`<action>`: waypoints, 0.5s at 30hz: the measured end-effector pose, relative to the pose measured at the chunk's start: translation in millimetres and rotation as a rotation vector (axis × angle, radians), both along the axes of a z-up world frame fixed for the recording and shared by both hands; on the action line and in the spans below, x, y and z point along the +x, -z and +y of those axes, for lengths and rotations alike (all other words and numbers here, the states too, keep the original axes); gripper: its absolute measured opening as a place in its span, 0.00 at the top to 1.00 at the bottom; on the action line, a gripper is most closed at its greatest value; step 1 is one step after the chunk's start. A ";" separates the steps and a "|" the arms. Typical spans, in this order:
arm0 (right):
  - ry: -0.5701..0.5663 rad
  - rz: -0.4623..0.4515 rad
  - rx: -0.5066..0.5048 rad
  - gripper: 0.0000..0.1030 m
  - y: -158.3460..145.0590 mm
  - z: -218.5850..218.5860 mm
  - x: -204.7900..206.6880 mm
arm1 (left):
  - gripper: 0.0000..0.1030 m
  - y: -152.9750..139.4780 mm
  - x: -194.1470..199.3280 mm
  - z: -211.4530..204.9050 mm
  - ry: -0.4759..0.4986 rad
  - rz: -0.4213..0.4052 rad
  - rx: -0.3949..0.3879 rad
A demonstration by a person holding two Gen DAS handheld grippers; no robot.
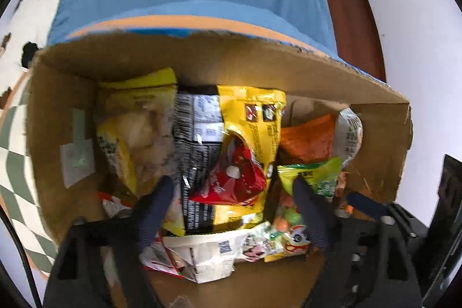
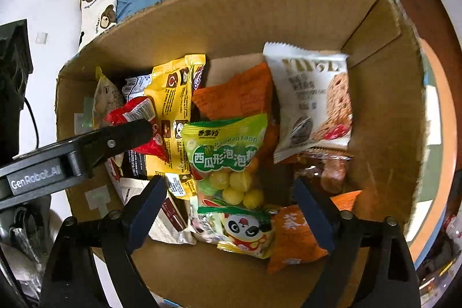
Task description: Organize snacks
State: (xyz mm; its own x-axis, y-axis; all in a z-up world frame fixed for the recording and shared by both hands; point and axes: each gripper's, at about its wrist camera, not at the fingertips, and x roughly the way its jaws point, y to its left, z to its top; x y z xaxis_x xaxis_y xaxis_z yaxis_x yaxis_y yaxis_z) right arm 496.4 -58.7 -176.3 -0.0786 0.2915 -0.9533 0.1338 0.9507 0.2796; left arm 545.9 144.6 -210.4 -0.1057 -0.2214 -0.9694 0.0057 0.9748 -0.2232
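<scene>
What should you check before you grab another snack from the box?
1. Left gripper open: ok.
2. Right gripper open: ok.
3. Both grippers empty: ok.
4. Snacks inside the cardboard box, not spilled: ok.
5. Green gumball bag on top and easy to reach: ok.
6. Left gripper clear of the right gripper's path: cannot tell; one finger lies over the red packet.
</scene>
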 end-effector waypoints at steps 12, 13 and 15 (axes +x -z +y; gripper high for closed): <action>0.003 -0.131 -0.151 0.11 -38.9 -12.0 -29.3 | 0.14 -32.6 -35.3 -2.4 0.029 -0.131 0.085; 0.004 -0.146 -0.161 0.10 -42.7 -12.4 -32.6 | 0.14 -37.2 -41.1 -1.9 0.028 -0.149 0.090; 0.005 -0.185 -0.182 0.10 -53.3 -12.1 -40.0 | 0.14 -41.5 -54.1 -3.8 0.033 -0.178 0.096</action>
